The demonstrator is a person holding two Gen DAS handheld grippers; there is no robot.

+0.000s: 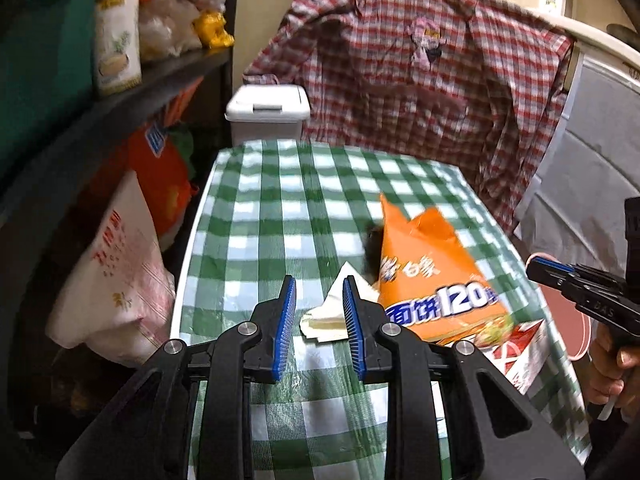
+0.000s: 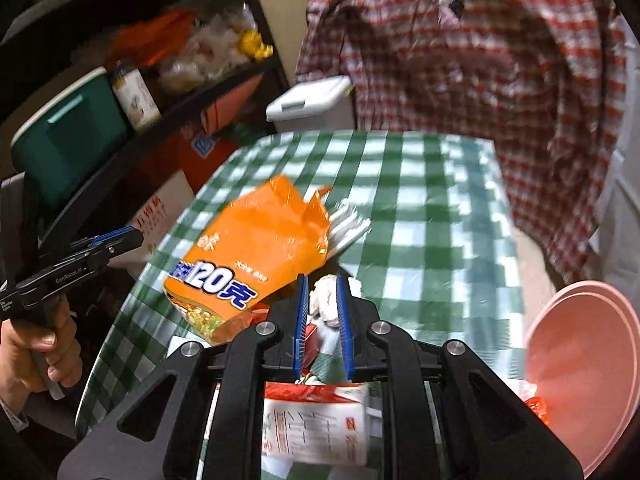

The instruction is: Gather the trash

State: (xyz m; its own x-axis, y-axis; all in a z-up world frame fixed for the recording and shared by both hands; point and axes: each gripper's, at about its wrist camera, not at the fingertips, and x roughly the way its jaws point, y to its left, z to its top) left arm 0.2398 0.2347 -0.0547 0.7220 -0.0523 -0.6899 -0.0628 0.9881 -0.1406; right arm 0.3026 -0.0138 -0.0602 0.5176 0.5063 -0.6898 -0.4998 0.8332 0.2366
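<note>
left tool (image 1: 319, 285) spread, empty, lined up on white tissue (image 1: 326, 316) | right tool (image 2: 322, 284) narrowly apart around crumpled paper (image 2: 326, 300), grip unclear through blur | orange noodle packet (image 2: 256, 256) lay on checked surface (image 2: 432, 208) | white bin (image 1: 267, 114) stood behind, lid down

Both tools are matte black plastic with angular, cut-out linkage arms pinned by round silver screws. The left gripper (image 1: 319, 294) carries fingers (image 1: 285, 322) faced with ribbed blue pads. The right gripper (image 2: 322, 294) has the same blue-lined fingers (image 2: 344, 320). White lettering marks each tool's side. The left hand (image 2: 38, 344) is bare skin with short nails; so is the right hand (image 1: 612, 368).
</note>
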